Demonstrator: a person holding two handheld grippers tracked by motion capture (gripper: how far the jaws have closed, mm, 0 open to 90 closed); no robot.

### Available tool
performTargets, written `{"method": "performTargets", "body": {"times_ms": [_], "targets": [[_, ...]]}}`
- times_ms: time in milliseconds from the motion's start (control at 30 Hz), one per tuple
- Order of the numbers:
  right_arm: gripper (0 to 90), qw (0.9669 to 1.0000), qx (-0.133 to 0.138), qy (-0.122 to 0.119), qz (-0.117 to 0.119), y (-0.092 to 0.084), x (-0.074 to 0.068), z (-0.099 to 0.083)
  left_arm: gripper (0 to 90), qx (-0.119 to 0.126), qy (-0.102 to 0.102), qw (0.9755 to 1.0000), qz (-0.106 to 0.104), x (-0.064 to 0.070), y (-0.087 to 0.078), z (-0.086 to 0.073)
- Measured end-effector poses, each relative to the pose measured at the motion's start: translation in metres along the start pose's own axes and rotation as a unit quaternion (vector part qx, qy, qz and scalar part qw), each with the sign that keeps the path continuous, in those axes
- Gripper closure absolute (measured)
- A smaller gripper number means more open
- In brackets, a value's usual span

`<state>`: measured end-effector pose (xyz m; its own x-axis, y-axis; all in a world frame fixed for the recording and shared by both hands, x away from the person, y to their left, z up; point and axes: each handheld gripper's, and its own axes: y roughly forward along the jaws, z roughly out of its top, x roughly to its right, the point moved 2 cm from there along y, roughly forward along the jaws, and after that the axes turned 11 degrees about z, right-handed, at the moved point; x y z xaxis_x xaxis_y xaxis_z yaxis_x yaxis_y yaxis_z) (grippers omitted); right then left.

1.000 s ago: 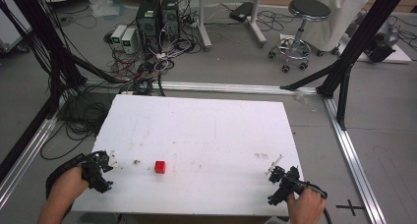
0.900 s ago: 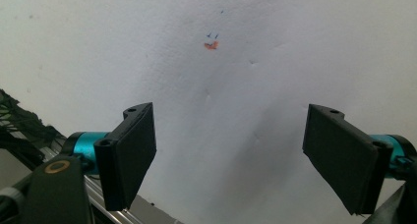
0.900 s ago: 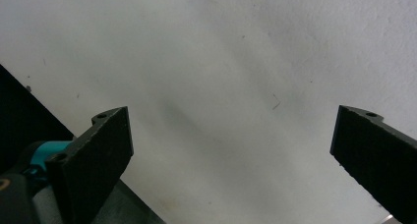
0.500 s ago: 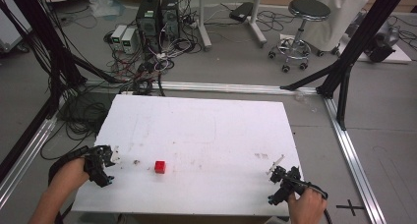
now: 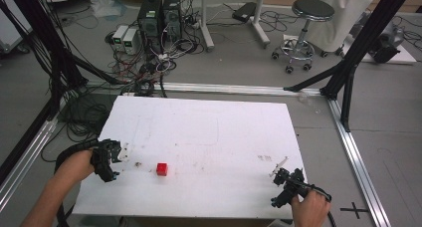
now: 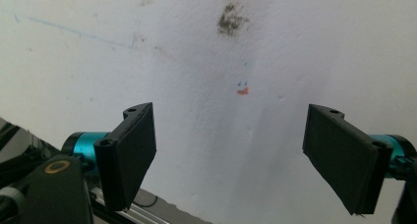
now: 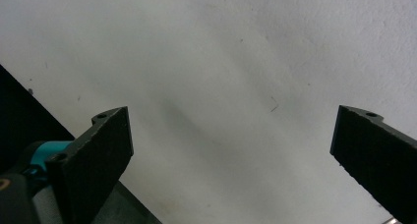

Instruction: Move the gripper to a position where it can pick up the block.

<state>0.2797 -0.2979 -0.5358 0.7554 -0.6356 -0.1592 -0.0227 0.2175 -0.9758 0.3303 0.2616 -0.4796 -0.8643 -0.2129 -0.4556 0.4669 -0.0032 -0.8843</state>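
red block [image 5: 161, 169] sat untouched on the white table [image 5: 209, 127]; left gripper [image 5: 110, 157] and right gripper [image 5: 284, 179] gaped wide, empty, seemingly ready to grasp.

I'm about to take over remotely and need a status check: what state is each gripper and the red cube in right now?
left gripper: open, jaws wide apart, holding nothing, over the table's left edge.
right gripper: open, jaws wide apart, holding nothing, near the table's front right corner.
red cube: resting on the white table, apart from both grippers, nearer the left one.
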Motion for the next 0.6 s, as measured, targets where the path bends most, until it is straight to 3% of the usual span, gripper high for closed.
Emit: {"method": "performTargets", "body": {"times_ms": [367, 400, 600], "targets": [[1.6, 1.0, 0.001, -0.003, 0.001, 0.0, 0.0, 0.0, 20.6, 0.011, 0.05, 0.9986, -0.013, -0.008, -0.003, 0.028], [1.5, 1.0, 0.002, -0.001, 0.001, 0.0, 0.0, 0.0, 20.6, 0.01, 0.064, 0.9978, -0.015, -0.01, -0.004, 0.032], [1.6, 1.0, 0.004, -0.001, 0.002, -0.001, 0.001, 0.0, 20.6, 0.015, 0.086, 0.996, -0.017, -0.012, -0.005, 0.047]]}}
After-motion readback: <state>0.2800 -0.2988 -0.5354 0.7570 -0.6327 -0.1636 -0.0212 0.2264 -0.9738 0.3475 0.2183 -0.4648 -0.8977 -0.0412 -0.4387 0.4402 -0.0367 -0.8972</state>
